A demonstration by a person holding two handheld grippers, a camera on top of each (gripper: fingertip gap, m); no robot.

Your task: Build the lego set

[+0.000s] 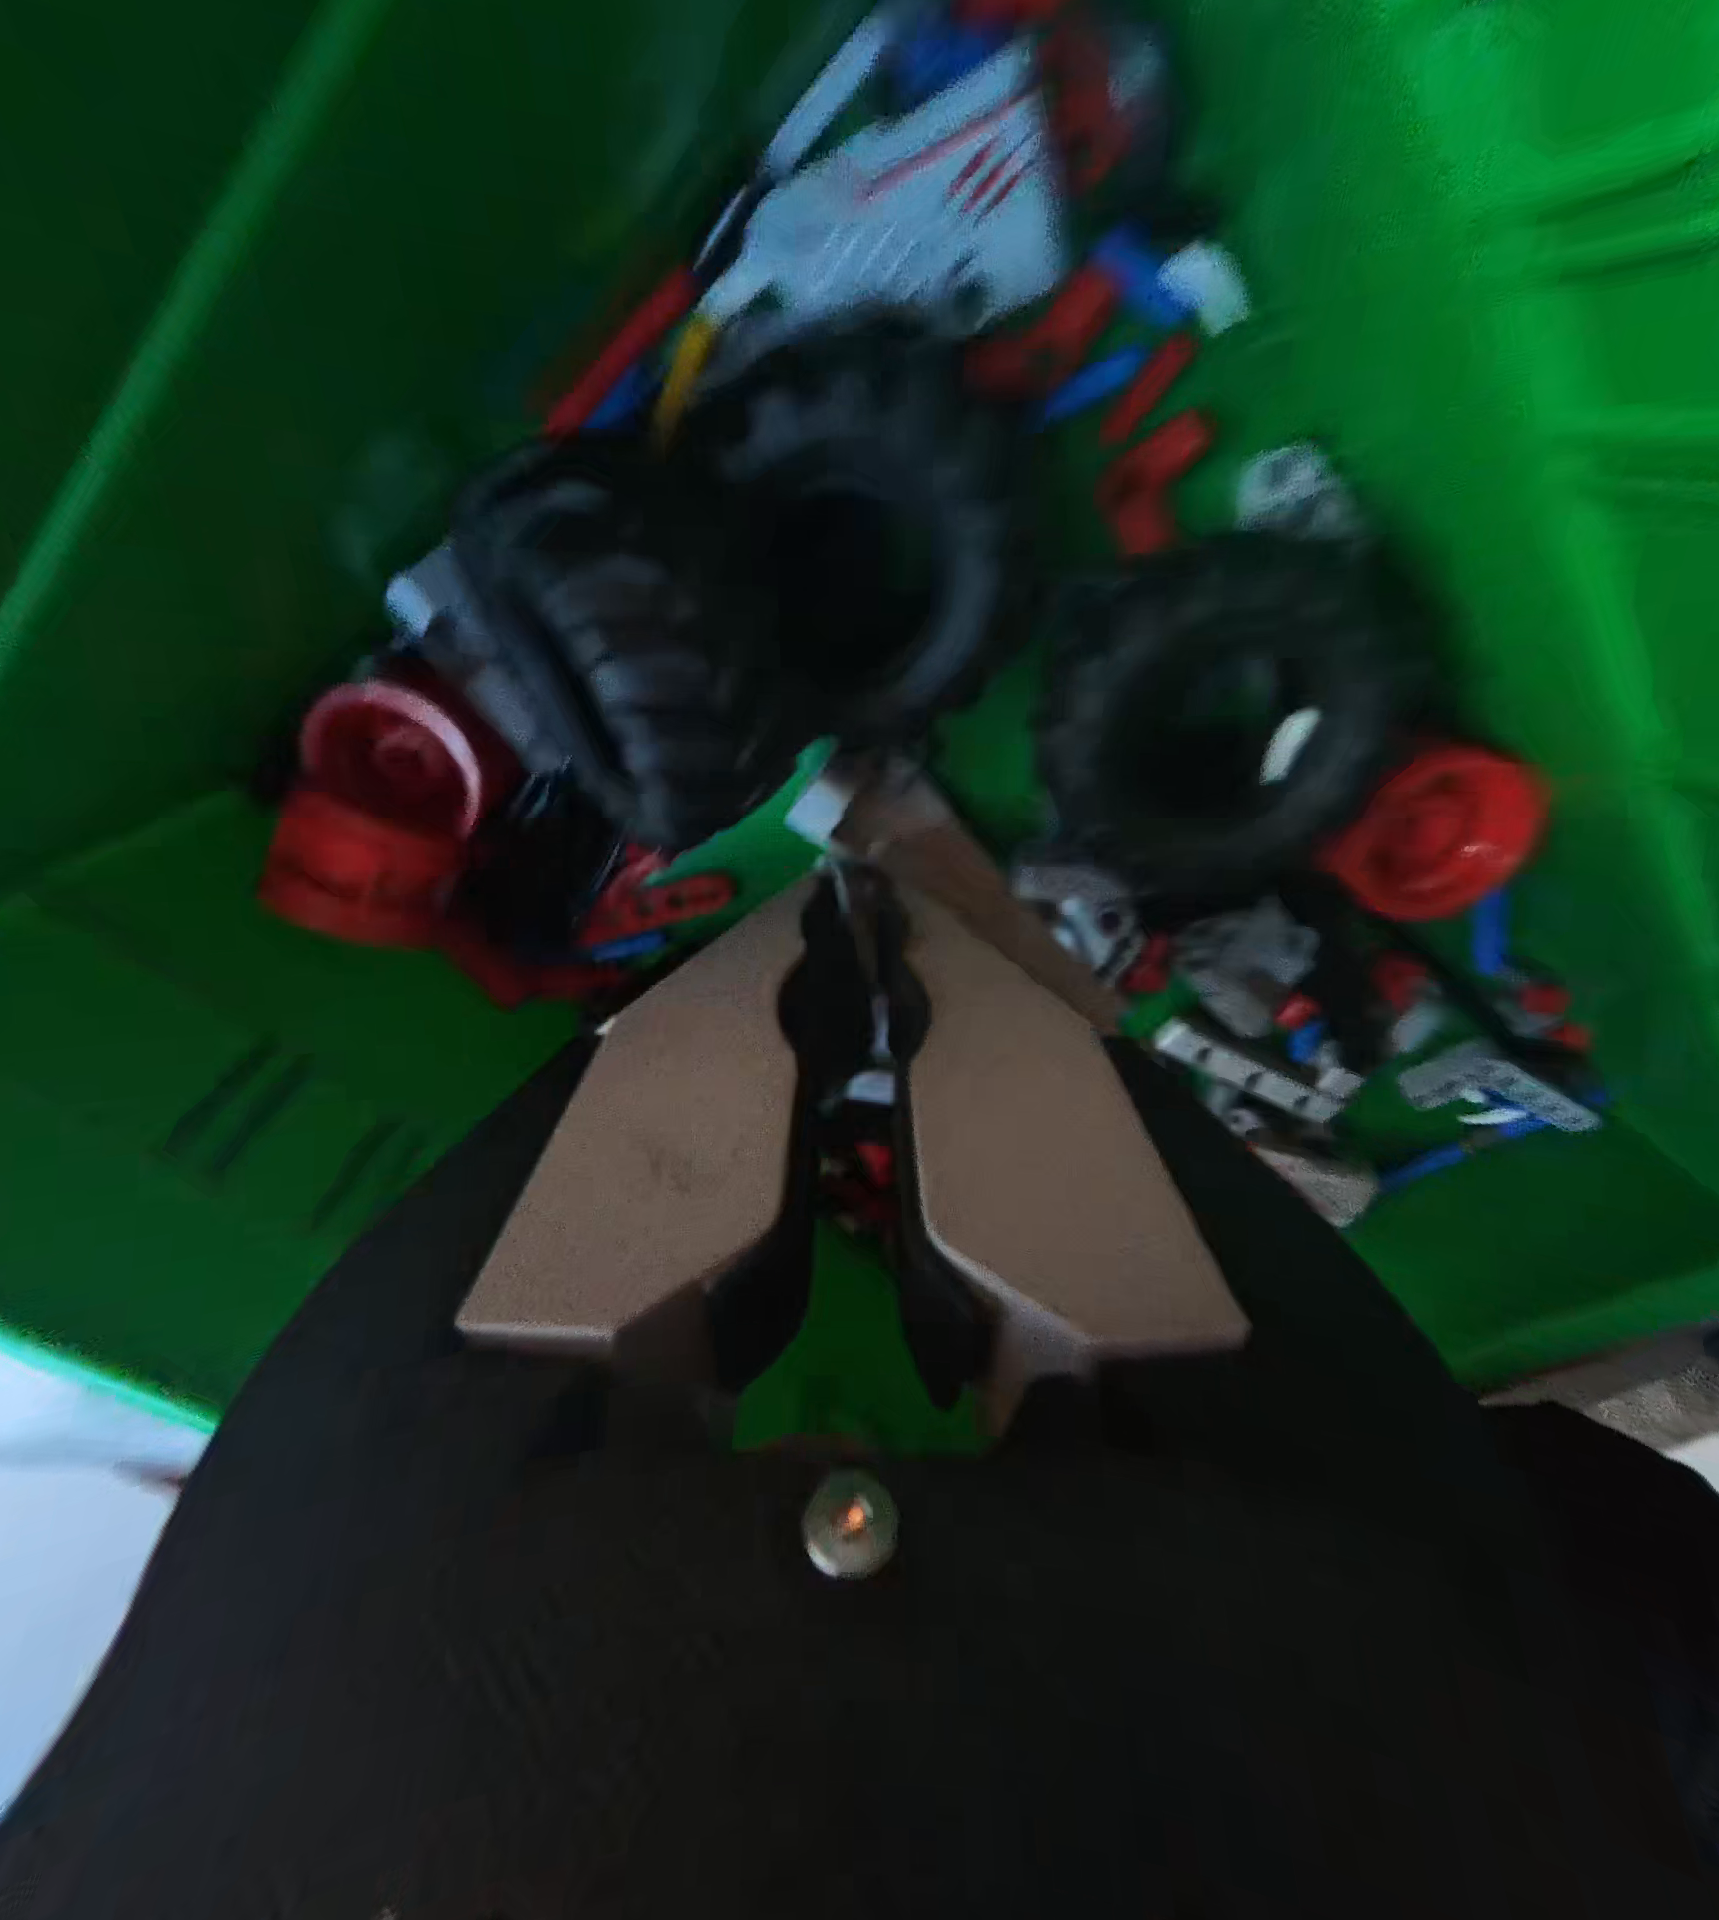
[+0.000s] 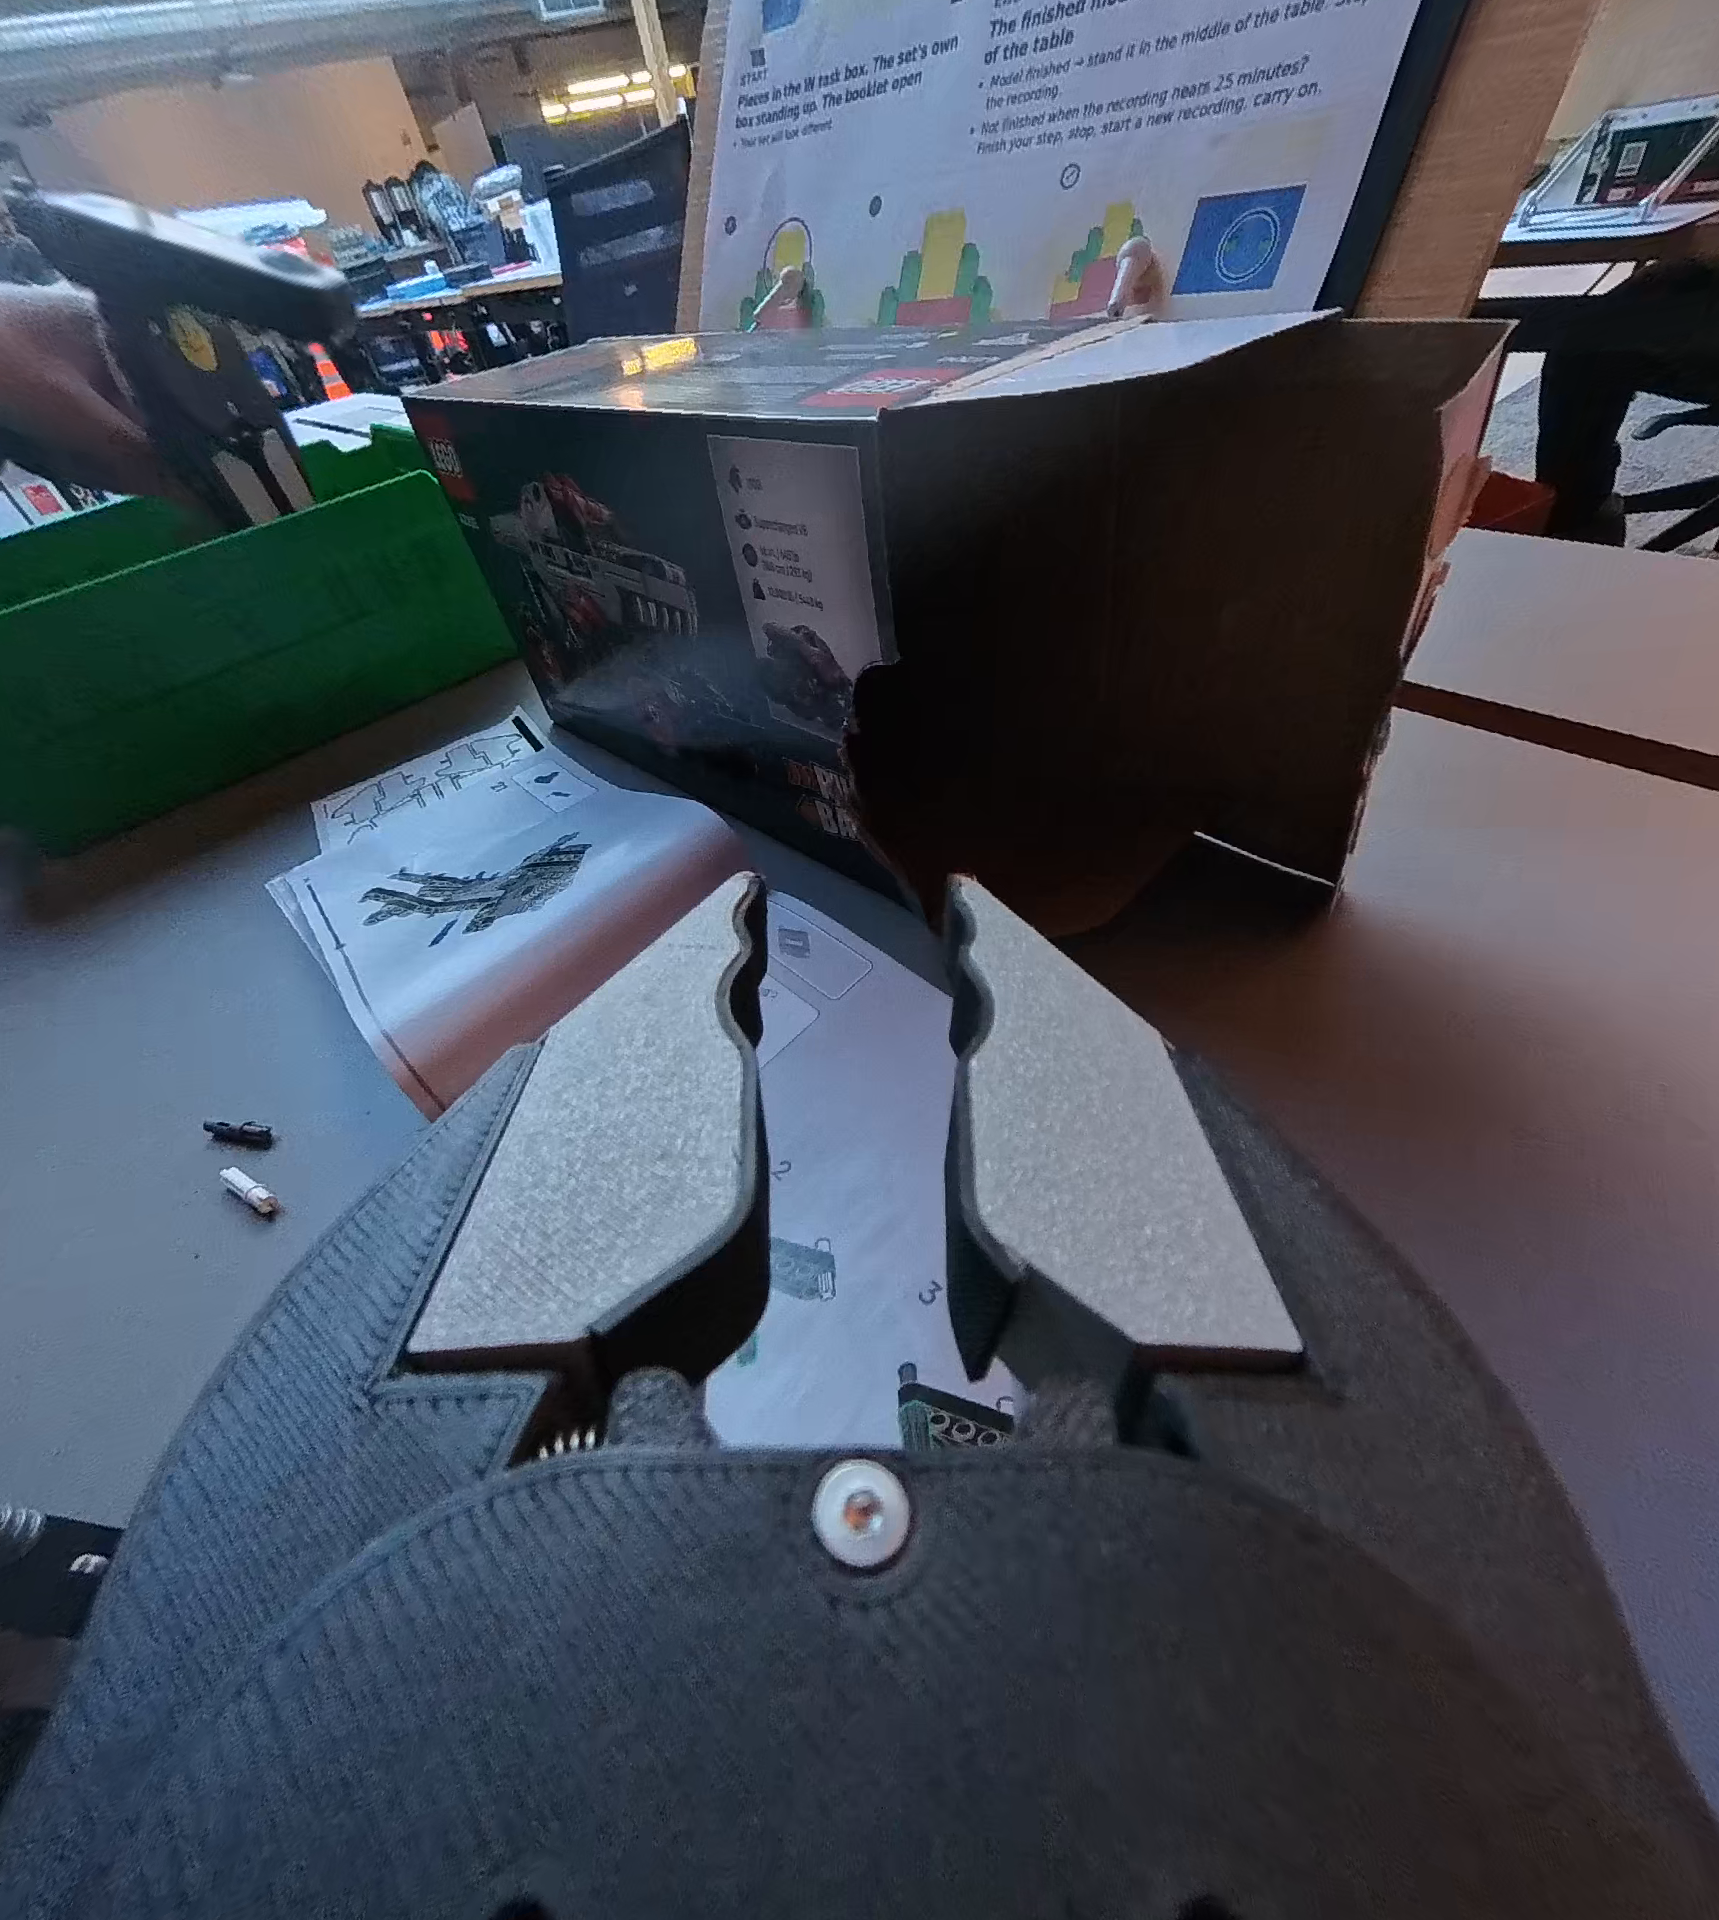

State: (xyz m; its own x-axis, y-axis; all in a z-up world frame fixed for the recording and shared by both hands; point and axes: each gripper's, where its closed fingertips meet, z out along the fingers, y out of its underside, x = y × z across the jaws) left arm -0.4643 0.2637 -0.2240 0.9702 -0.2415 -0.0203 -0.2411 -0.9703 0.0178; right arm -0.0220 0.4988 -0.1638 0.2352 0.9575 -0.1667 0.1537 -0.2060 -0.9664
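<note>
My left gripper (image 1: 850, 883) is inside the green bin (image 1: 159, 623), low over the loose Lego parts. Its jaws are closed on a small pale piece (image 1: 865, 997); the view is blurred. Black tyres (image 1: 834, 582), red wheel hubs (image 1: 398, 758) and a white panelled part (image 1: 896, 229) lie just ahead of it. My right gripper (image 2: 855, 914) is open and empty, hovering over the open instruction booklet (image 2: 481, 883). The left gripper (image 2: 242, 488) also shows in the right wrist view, reaching into the bin (image 2: 211, 665).
The dark Lego set box (image 2: 1042, 623) lies on its side behind the booklet, its open end to the right. A black pin (image 2: 240, 1132) and a white pin (image 2: 249, 1191) lie on the grey table left of my right gripper. An instruction poster (image 2: 1042, 156) stands behind the box. Left tips to right tips: about 50 centimeters.
</note>
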